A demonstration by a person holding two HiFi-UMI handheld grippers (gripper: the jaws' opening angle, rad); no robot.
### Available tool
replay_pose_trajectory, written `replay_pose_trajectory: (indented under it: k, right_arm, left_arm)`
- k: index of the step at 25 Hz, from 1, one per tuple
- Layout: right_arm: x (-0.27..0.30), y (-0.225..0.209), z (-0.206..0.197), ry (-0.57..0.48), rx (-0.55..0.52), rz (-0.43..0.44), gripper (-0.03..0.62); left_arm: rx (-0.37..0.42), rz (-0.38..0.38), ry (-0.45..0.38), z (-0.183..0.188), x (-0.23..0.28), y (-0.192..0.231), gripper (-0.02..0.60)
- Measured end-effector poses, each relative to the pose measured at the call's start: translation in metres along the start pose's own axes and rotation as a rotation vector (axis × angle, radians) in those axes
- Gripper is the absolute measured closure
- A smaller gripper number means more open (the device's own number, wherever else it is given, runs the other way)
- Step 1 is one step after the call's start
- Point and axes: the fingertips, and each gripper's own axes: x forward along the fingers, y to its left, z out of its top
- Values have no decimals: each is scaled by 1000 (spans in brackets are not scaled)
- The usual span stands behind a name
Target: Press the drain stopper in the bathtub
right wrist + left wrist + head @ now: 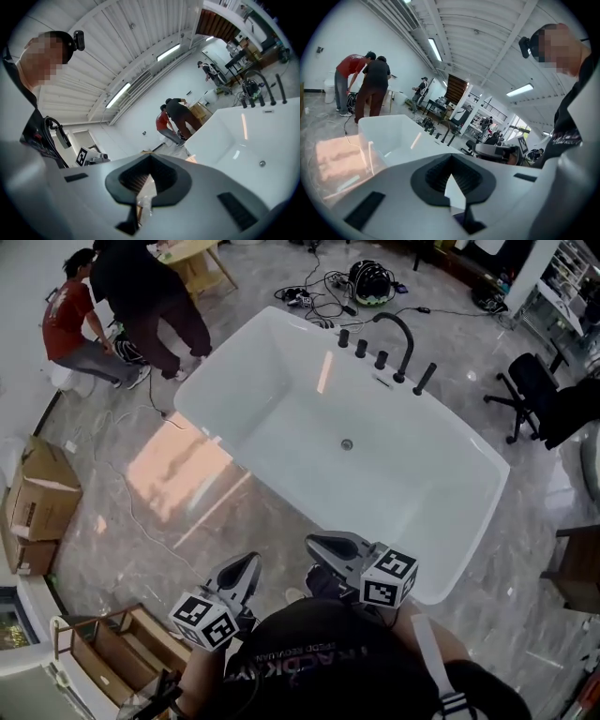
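White bathtub [255,381] holds a round drain stopper [347,443] mid-floor; left tongs [249,565] and right tongs [316,542] hover clenched, tips together.

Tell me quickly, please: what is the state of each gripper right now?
Left grey two-jaw gripper: shut, jaws together, holding nothing.
Right grey two-jaw gripper: shut, jaws together, holding nothing.

Probably a workshop hall: freestanding bathtub [267,413], cardboard boxes [42,495], loose floor cables [317,294].
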Motion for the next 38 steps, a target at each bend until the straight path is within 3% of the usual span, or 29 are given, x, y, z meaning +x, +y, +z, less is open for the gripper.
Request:
replay_pose_trajectory:
  k: [7,20,30,38]
  right_arm:
    - [-20,-66,38,-94,64,-84,579]
    - [-43,-109,63,-281,113,-233,579]
    - [-32,-136,61,-400,127,-497,579]
    - [33,-130,96,-509,136,-650,579]
  left_arm:
    - [33,-74,71,31,78,0,574]
    - [150,-209,184,68,137,-1,574]
    - [181,-462,285,79,180,34,574]
    - [231,-601,358,133,195,97,574]
